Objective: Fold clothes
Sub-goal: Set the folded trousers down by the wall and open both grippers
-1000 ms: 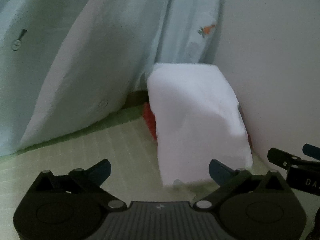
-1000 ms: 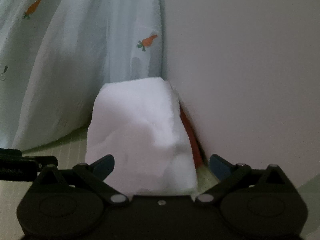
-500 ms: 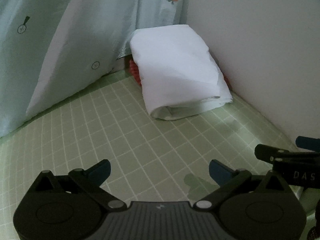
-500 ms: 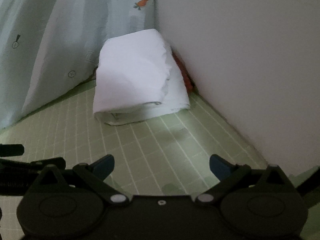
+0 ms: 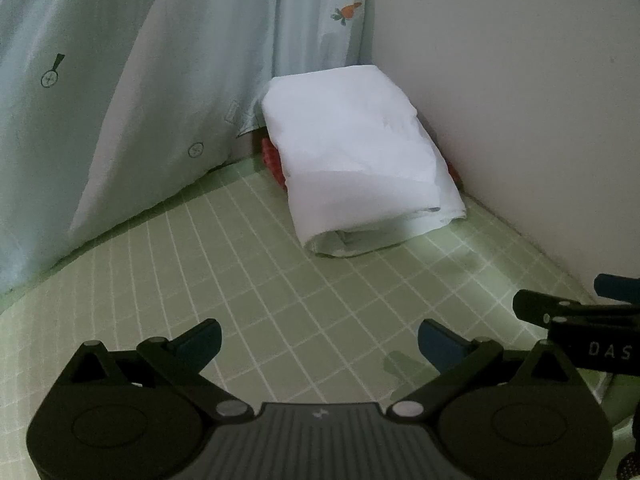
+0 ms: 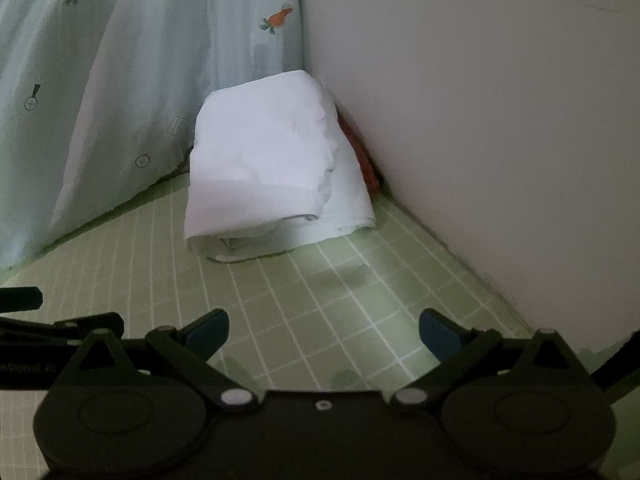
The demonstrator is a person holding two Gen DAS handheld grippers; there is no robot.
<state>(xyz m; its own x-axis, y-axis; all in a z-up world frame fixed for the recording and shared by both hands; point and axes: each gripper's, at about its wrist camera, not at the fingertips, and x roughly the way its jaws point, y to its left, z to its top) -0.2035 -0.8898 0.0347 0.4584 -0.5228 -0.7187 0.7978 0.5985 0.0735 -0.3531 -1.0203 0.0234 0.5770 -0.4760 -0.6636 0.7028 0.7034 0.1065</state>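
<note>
White cloth, the folded garment [image 5: 356, 152], lies in the far corner of the table, on top of a red item [image 5: 274, 162] that shows only as thin edges at its two sides. The fold has several layers, with the open ends toward the cameras. Its far side is just beside the pale wall [image 5: 520, 100] on the right and the light blue curtain [image 5: 160, 80] with small carrot prints behind it. The green checked cover [image 5: 280, 288] of the table is bare between the garment and the grippers. The left gripper [image 5: 319, 340] is over the near part of the table, its jaws wide apart and holding nothing. The right gripper [image 6: 323, 334] is just beside it, its jaws also wide apart and empty. Both are well apart from the garment.
</note>
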